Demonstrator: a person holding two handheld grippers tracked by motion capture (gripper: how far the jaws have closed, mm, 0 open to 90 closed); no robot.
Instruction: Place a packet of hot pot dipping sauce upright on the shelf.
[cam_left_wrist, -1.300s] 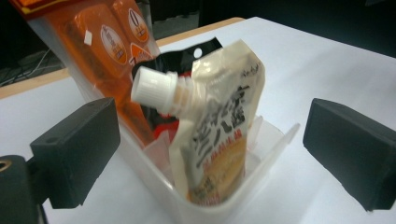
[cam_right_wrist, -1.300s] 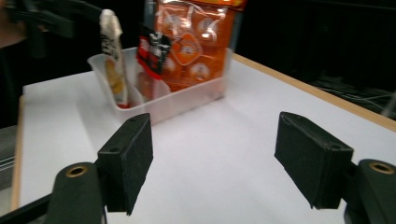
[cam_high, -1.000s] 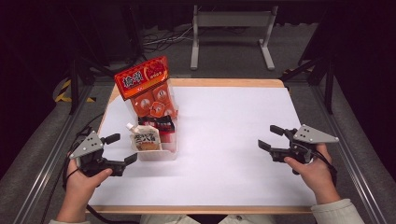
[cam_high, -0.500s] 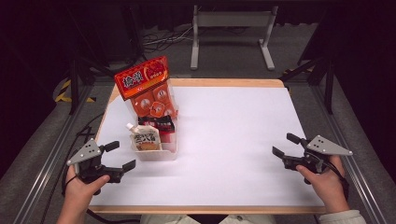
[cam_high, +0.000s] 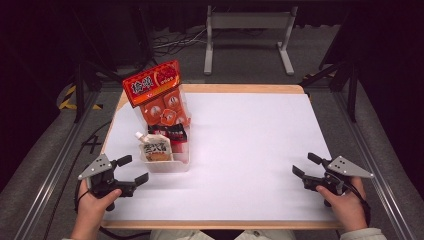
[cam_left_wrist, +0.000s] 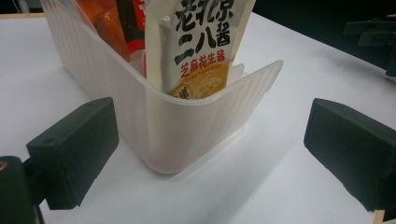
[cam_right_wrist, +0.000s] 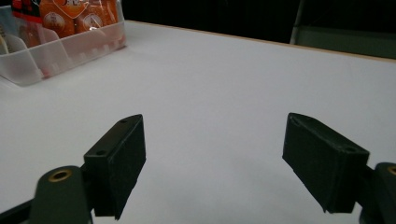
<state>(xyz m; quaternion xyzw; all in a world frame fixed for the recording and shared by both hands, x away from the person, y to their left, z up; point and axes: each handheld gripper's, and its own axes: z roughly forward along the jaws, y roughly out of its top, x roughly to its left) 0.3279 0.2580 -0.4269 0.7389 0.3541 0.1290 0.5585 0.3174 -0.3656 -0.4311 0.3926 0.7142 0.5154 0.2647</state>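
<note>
White worktop (cam_high: 250, 150), clear bin (cam_high: 170, 162) at left holding sauce pouch (cam_left_wrist: 201, 46), lettering legible up close. Left tongs (cam_high: 131, 170) gaping just beside bin's near corner; right tongs (cam_high: 306, 166) gaping wide, well apart over bare sheet.

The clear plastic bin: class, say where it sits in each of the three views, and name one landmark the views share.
High view: the clear plastic bin sits left of centre, just ahead of the left gripper.
Left gripper view: centre, its near corner between the open fingers.
Right gripper view: top left corner.
Shared landmark: the orange snack pack inside it.
</note>
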